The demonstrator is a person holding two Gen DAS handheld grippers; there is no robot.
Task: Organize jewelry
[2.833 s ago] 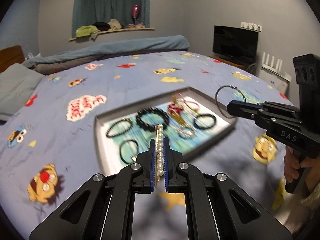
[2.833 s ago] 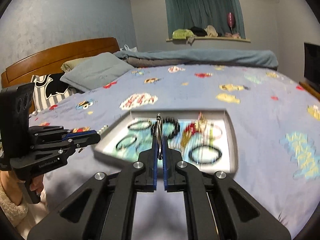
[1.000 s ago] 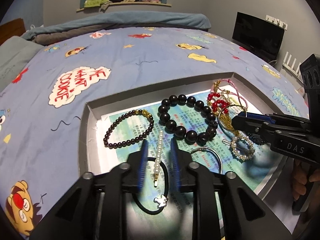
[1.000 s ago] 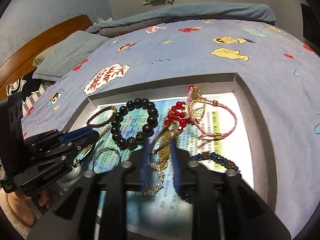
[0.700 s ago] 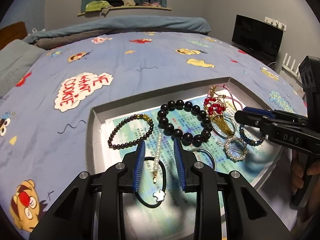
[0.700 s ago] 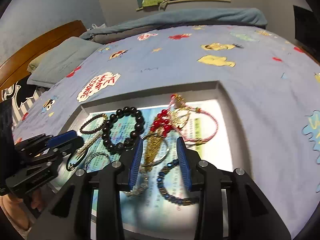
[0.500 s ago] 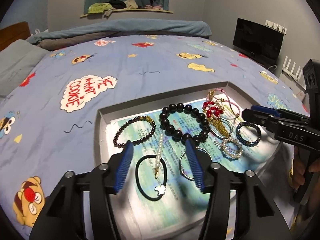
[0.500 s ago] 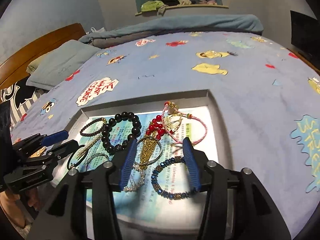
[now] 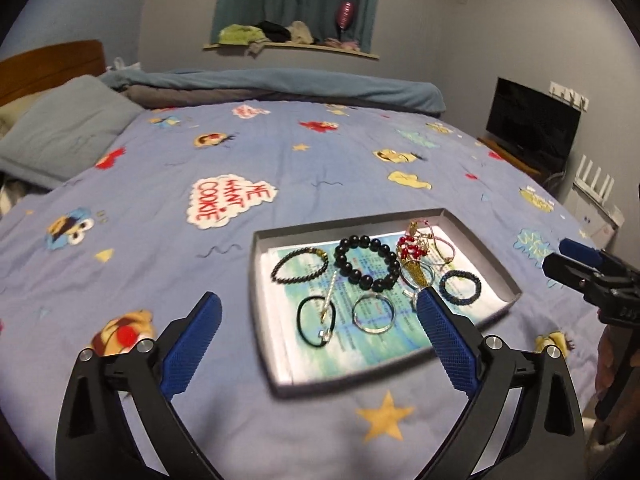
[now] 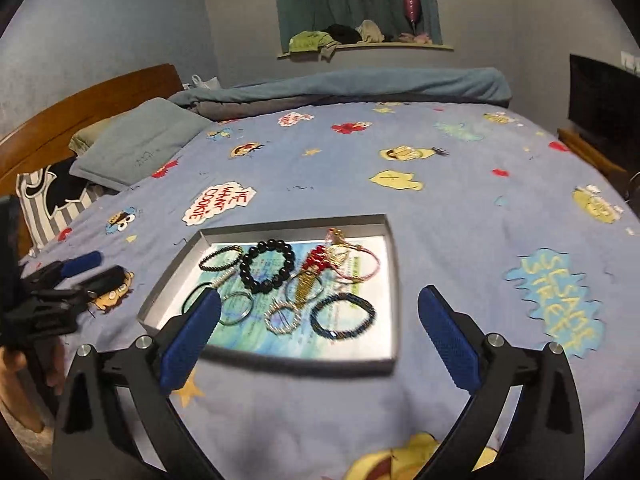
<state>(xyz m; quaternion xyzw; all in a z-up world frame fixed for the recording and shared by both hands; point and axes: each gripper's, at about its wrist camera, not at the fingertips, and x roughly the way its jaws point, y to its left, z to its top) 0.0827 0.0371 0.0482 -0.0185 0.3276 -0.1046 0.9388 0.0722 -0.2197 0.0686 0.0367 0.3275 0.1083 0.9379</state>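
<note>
Both grippers hang over the bed (image 9: 280,152) with nothing in them: the left gripper (image 9: 318,338) has its jaws spread wide with only air between the blue pads, and the right gripper (image 10: 318,332) is just as wide open and just as empty. All the jewelry sits in the shallow grey tray (image 9: 256,280), which lies on the blanket toward the near edge of the bed, and that makes sense as a catch-all so nothing gets lost in the fabric. Toward the tray's far left corner there's a thin dark bead bracelet (image 9: 299,266), with the chunky black bead bracelet (image 9: 367,262) right beside it near the far edge. The red beads (image 9: 410,246) and pink cord (image 9: 440,244) are tangled together in the far right corner, touching a gold chain (image 9: 416,276). Near the left wall a pearl clip (image 9: 329,294) lies across a black hair tie (image 9: 314,320), a silver bangle (image 9: 374,314) is just beside that, and a dark blue bracelet (image 9: 460,286) sits by the right wall. In the right view a pearl ring bracelet (image 10: 284,318) shows between the bangle and the blue one. My guess is the sorting is pretty much done, since everything's in the tray and I don't see any strays on the blanket, though that pile in the corner could snag if you tried lifting one piece.
</note>
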